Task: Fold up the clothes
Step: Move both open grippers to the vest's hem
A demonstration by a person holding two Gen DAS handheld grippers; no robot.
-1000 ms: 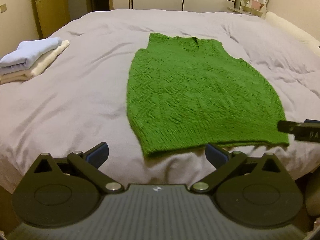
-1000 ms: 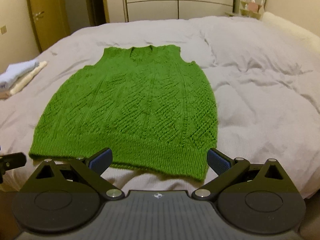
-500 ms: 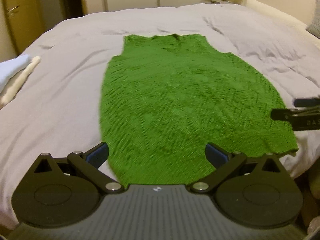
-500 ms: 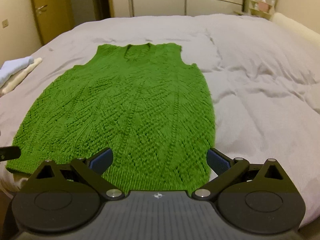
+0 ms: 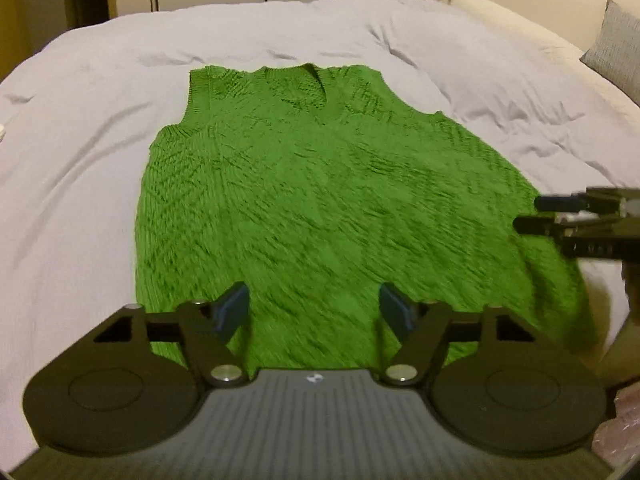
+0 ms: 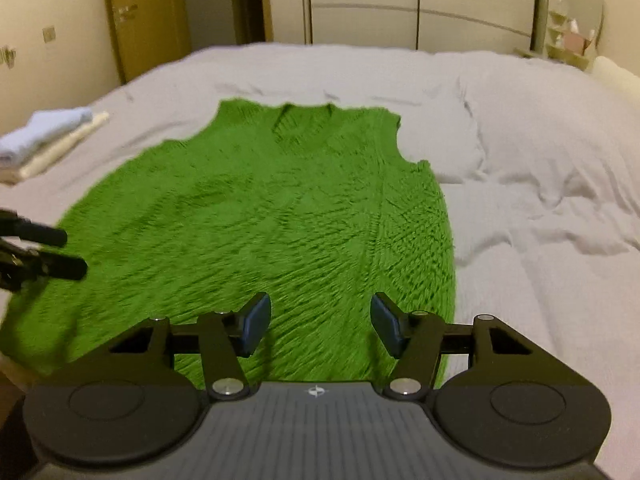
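A green knitted sleeveless vest (image 5: 320, 184) lies flat on the bed, neckline at the far end and hem nearest me. My left gripper (image 5: 314, 312) hovers over the left part of the hem, jaws closing. The knit shows in the gap and the pads do not press it. My right gripper (image 6: 320, 326) hangs over the right part of the hem on the vest (image 6: 260, 208), jaws also closing, nothing pinched. Each gripper appears in the other's view: the right gripper (image 5: 528, 214) at the vest's right edge, the left gripper (image 6: 70, 253) at its left edge.
The pale lilac duvet (image 5: 80, 160) covers the whole bed and is wrinkled on the right (image 6: 560, 208). A folded stack of light blue and cream clothes (image 6: 44, 140) sits at the far left. A grey pillow (image 5: 616, 48) lies far right; wardrobe doors (image 6: 420, 4) stand behind.
Both grippers have moved forward from the bed's near edge to over the vest's hem, and their jaws have narrowed from wide open. The vest lies as before.
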